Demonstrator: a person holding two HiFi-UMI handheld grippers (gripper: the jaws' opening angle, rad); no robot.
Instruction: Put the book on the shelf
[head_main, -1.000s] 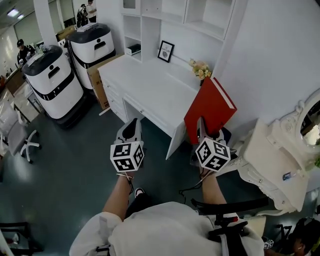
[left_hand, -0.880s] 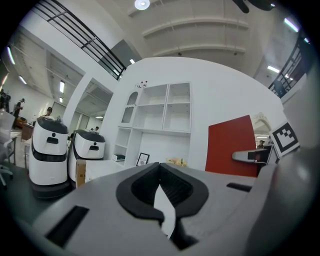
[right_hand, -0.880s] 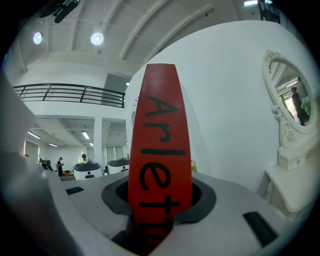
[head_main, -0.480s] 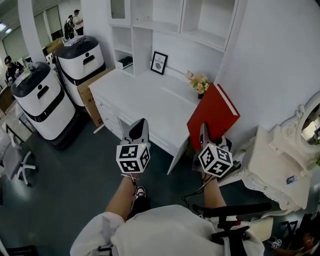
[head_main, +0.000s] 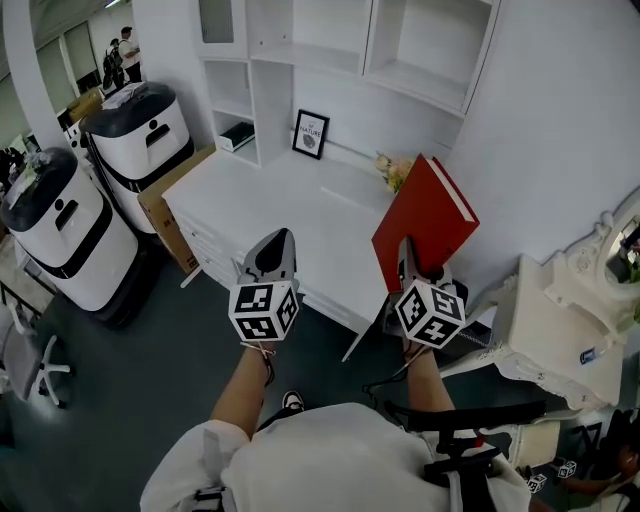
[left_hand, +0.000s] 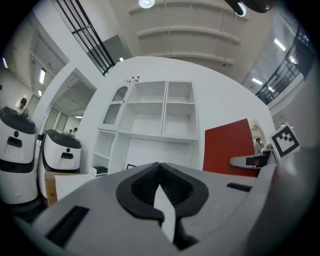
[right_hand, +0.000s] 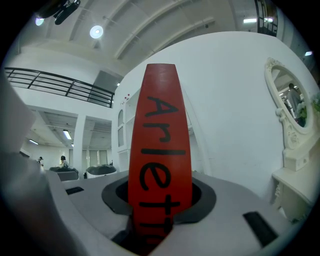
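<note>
A red book (head_main: 424, 222) with a white page edge stands upright in my right gripper (head_main: 406, 256), which is shut on its lower end, over the desk's near right corner. In the right gripper view the book's spine (right_hand: 160, 145), with black letters, rises from between the jaws of the right gripper (right_hand: 159, 200). My left gripper (head_main: 278, 250) hovers over the desk's front edge, shut with nothing in it. In its own view the left gripper (left_hand: 159, 167) has its pads meeting. Ahead, the white shelf unit (left_hand: 165, 107) stands with empty compartments, the book (left_hand: 227, 145) to its right. The shelf (head_main: 330, 45) rises behind the desk.
On the white desk (head_main: 270, 195) sit a framed picture (head_main: 310, 133) and a small flower bunch (head_main: 392, 170). Two white and black machines (head_main: 140, 125) and a cardboard box (head_main: 165, 215) stand at the left. An ornate white dresser (head_main: 565, 320) stands at the right. People (head_main: 125, 50) are far back.
Both grippers have moved forward toward the desk and shelf, which now sit nearer and lower in the head view. The book stays upright in the right gripper.
</note>
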